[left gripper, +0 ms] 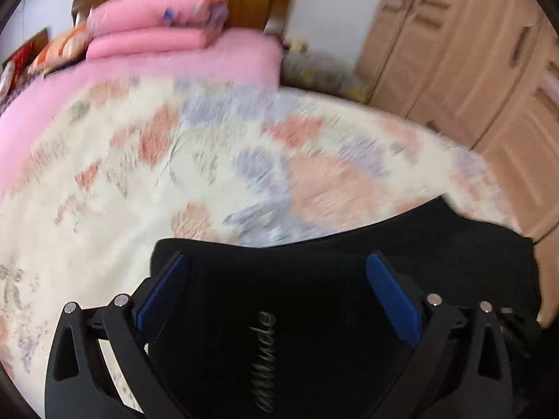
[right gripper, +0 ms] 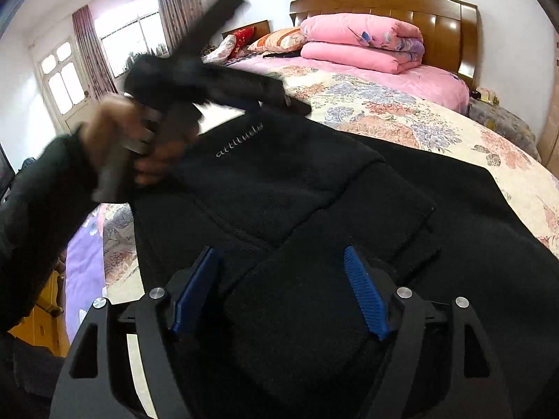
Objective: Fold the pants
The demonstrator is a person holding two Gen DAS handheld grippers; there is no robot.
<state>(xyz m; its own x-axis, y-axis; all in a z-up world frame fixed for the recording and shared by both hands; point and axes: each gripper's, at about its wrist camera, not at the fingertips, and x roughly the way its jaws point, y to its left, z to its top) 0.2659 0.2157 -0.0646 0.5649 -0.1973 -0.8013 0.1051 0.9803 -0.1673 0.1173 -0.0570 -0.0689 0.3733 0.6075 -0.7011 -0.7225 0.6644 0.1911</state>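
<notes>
Black pants (right gripper: 279,181) with grey lettering (right gripper: 239,139) lie partly folded on the floral bedspread (right gripper: 401,115), several layers overlapping. My right gripper (right gripper: 279,255) hovers just above the near folded layer, open, nothing between its blue pads (right gripper: 363,289). A hand (right gripper: 111,129) holds my left gripper (right gripper: 293,104), blurred, over the far left part of the pants. The left wrist view is motion-blurred: my left gripper (left gripper: 277,265) is open over the black pants (left gripper: 314,314), with only flat cloth showing between its fingers.
A folded pink quilt (right gripper: 363,42) and pillows (right gripper: 276,40) lie by the wooden headboard (right gripper: 436,17). A wooden wardrobe (left gripper: 471,52) stands to the right of the bed. A window (right gripper: 129,38) and door are at the far left. Bedspread stretches beyond the pants.
</notes>
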